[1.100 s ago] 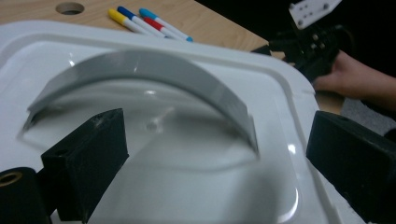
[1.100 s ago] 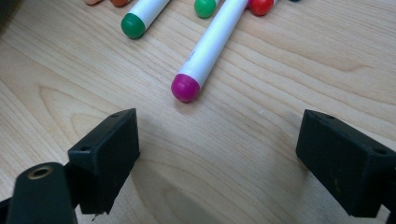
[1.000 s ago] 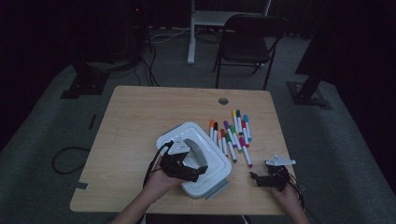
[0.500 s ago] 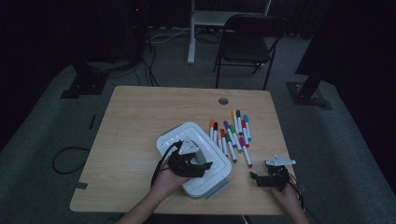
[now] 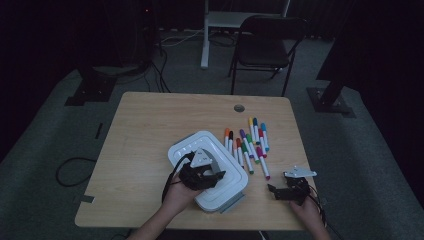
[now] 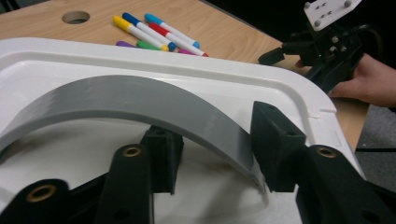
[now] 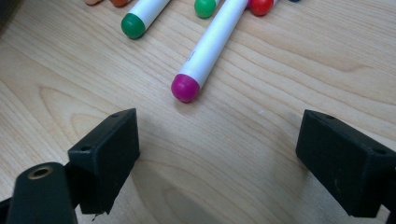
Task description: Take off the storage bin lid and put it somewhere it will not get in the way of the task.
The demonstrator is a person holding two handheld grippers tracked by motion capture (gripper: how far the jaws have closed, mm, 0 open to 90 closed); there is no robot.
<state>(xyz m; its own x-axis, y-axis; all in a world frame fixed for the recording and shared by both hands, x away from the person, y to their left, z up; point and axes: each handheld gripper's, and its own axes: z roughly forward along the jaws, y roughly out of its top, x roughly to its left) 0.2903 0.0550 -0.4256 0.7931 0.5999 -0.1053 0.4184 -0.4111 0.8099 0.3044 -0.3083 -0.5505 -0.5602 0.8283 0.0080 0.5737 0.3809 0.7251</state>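
**Left claw taking the box by its grey handle; right claw idle beside the markers**

Item under inspection: a white plastic box with a rounded lid, lying directly under the left claw on the counter. A grey arched handle spans the lid. The handle's right-hand end sits between the two black pads; the jaws have just been closing on it. The right pad lies against the handle's edge, the left pad is tucked under the arch. Whether the pinch is fully firm cannot be told.

Handling judgement: the shell looks like rigid moulded plastic, smooth and likely slippery on its broad lid and rounded corners, so those are poor places to grip. The handle is a thin, stiff strip, the proper hold. Gripped near one end, as now, the box would probably hang tilted; a hold nearer the crown of the arch should carry it level. Weight is probably light to moderate, depending on contents, which are hidden.

The right claw stands wide, holding nothing, low over bare counter. Just ahead of it lies a magenta-capped marker, first of a row of coloured markers that lies between the two claws, beside the box
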